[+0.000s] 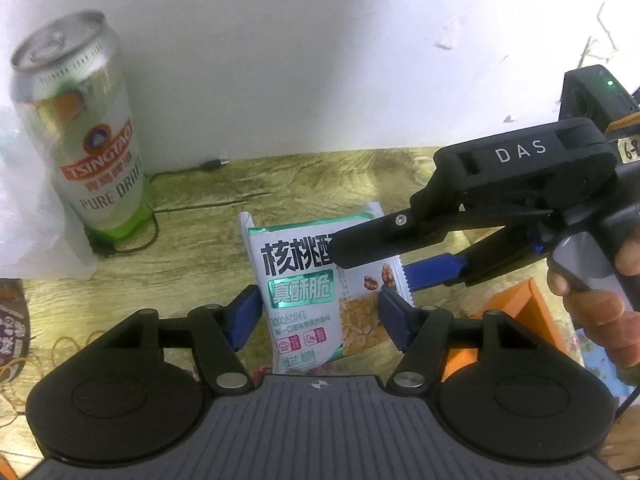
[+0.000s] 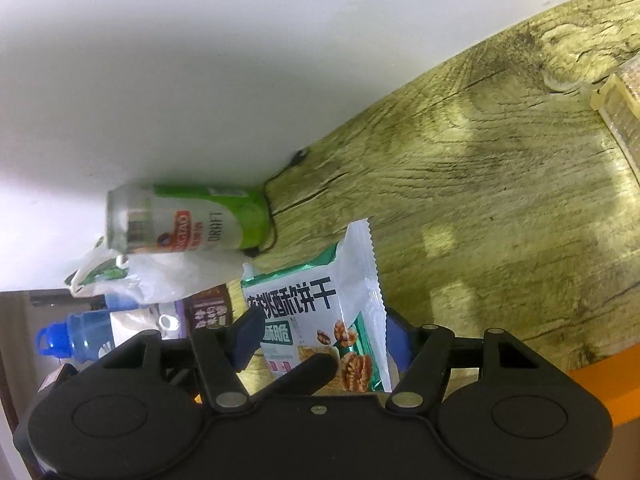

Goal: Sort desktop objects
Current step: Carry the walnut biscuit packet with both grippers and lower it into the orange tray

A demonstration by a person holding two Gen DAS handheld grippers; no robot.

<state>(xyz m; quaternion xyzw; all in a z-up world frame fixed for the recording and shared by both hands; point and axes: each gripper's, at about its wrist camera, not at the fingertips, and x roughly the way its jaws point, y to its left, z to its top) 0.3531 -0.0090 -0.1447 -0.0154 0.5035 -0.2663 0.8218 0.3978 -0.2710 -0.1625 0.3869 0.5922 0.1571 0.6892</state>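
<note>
Black left gripper (image 1: pixel 316 312) and right gripper (image 1: pixel 372 266), blue-padded jaws, white "DAS" lettering.

Walnut biscuit packet (image 1: pixel 304 292) between left tool (image 1: pixel 316 316) pads; right tool (image 1: pixel 380 260) gripping it.

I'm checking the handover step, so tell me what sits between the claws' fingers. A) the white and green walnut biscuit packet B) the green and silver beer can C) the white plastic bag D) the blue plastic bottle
A: the white and green walnut biscuit packet stands between the fingers of the left claw and the right claw, while the green and silver beer can stands apart by the wall.
</note>
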